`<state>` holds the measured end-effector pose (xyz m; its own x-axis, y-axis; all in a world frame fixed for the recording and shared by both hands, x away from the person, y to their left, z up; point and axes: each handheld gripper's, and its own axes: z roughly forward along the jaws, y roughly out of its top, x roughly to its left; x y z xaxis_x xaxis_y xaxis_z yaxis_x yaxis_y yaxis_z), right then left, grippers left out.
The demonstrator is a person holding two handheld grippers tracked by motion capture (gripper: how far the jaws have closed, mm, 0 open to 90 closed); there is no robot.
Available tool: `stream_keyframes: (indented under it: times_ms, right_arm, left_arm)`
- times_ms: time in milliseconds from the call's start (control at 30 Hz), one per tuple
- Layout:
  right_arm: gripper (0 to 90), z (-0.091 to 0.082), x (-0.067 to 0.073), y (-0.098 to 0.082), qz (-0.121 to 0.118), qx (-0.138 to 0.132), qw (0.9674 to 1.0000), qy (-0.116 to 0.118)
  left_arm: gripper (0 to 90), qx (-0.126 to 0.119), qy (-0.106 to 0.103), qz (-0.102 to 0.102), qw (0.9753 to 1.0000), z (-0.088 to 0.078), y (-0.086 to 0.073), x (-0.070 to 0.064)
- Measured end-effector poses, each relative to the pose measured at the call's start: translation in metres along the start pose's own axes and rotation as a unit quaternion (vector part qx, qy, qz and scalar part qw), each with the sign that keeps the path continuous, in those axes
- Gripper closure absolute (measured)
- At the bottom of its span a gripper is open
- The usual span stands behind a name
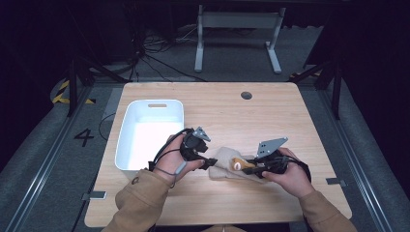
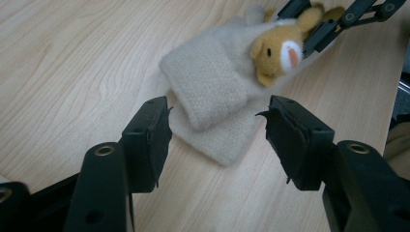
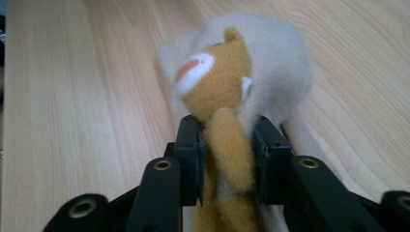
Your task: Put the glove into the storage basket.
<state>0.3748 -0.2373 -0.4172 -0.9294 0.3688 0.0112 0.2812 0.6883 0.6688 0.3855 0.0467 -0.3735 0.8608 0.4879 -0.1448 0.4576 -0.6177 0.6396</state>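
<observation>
Right now the work sits near the front middle of the wooden table [image 1: 270, 116], where a small tan plush animal [image 1: 237, 164] lies tucked partly inside a beige fleece pouch [image 1: 223, 164]. The pouch lies flat on the wood, just to the right of the white bin [image 1: 126, 131], close to it but not touching.

The right gripper [image 1: 255, 166] comes in from the right side and pinches the plush animal: in the right gripper view its 2 black jaws stand on either side of the toy's tan limb [image 3: 231, 150], pads against the fur, with the toy's head and white muzzle [image 3: 193, 72] just beyond them, pushed into the pouch's opening [image 3: 280, 63]. The jaws are fairly close together around that narrow part.

The left gripper [image 1: 211, 162] rests at the pouch's left end. In the left gripper view its jaws are spread apart, with the folded edge of the pouch [image 2: 212, 96] lying between and beyond them on the table; neither pad presses on the fabric. The toy's face [image 2: 278, 50] shows farther off, with the other gripper's jaws beside it.
</observation>
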Motion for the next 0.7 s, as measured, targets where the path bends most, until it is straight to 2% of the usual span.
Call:
stream_keyframes:
  times_ms: [67, 167, 200, 333, 500, 600, 700]
  right_arm:
    - [61.2, 0.002, -0.002, -0.002, -0.008, 0.01, 0.9998, -0.012]
    - [58.1, 0.002, -0.001, -0.002, -0.013, 0.019, 0.9996, -0.017]
    - [51.9, 0.002, 0.0, -0.002, -0.019, 0.022, 0.9992, -0.027]
    - [45.8, -0.005, -0.001, -0.002, -0.015, 0.009, 0.9989, -0.044]
    - [47.1, -0.02, -0.002, -0.006, -0.003, -0.001, 0.9981, -0.061]
    - [52.4, -0.035, -0.004, -0.012, 0.014, 0.004, 0.9969, -0.078]
    - [52.8, -0.042, -0.006, -0.016, 0.022, 0.014, 0.996, -0.086]
  left_arm:
    - [39.8, 0.009, 0.001, 0.0, 1.0, 0.002, -0.001, 0.0]
    - [39.3, 0.017, 0.005, -0.002, 0.9998, 0.006, -0.002, 0.0]
    - [39.4, 0.021, 0.005, -0.001, 0.9998, 0.007, -0.003, -0.001]
    - [39.0, 0.027, 0.005, 0.005, 0.9996, 0.01, -0.002, -0.003]
    - [39.0, 0.037, 0.004, 0.02, 0.9991, 0.013, 0.002, -0.004]
    - [40.5, 0.047, 0.001, 0.032, 0.9984, 0.02, 0.003, -0.006]
    - [41.0, 0.053, 0.004, 0.035, 0.998, 0.022, 0.004, -0.006]
